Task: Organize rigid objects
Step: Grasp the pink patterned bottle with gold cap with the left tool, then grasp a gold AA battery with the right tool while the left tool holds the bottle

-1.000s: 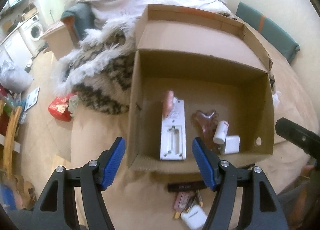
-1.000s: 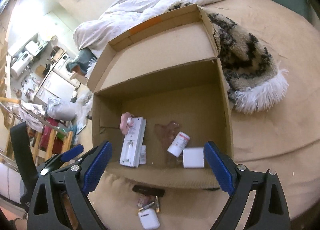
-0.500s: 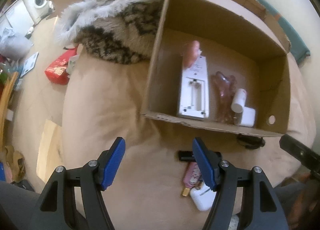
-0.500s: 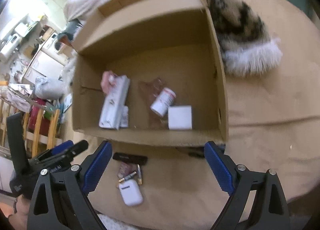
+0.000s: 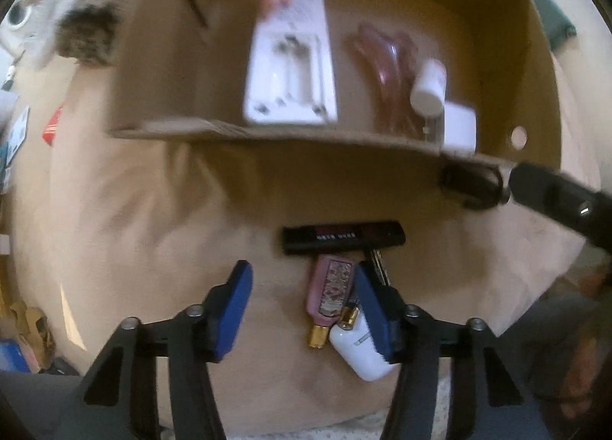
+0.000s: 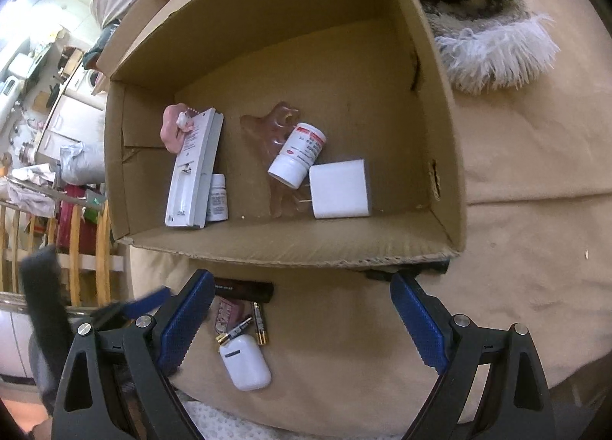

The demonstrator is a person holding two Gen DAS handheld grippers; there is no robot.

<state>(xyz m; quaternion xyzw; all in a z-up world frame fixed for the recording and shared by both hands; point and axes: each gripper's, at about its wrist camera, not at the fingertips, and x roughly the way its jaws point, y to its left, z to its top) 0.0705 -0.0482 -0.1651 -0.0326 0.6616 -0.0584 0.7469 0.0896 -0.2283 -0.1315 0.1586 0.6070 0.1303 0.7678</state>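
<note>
Beige bedcover [image 6: 516, 157] carries cardboard box [image 6: 443, 126]. Left gripper [image 5: 302, 302] points down, jaws closing, nothing between yet; pink bottle [image 5: 331, 292] and white earbud case [image 5: 359, 354] just beside right pad. Right gripper [image 6: 302, 321] wide open, empty.

Free: right half of cardboard box [image 6: 440, 103] floor bare, open from above | Blocked: white remote [image 6: 195, 168], bottle [image 6: 298, 155] and charger [image 6: 338, 189] crowd front-left | Front wall stands between box and small items cluster on the bed [image 6: 516, 157]

Black hand-held gripper [image 5: 302, 279], blue ribbed pads, silver screws
</note>
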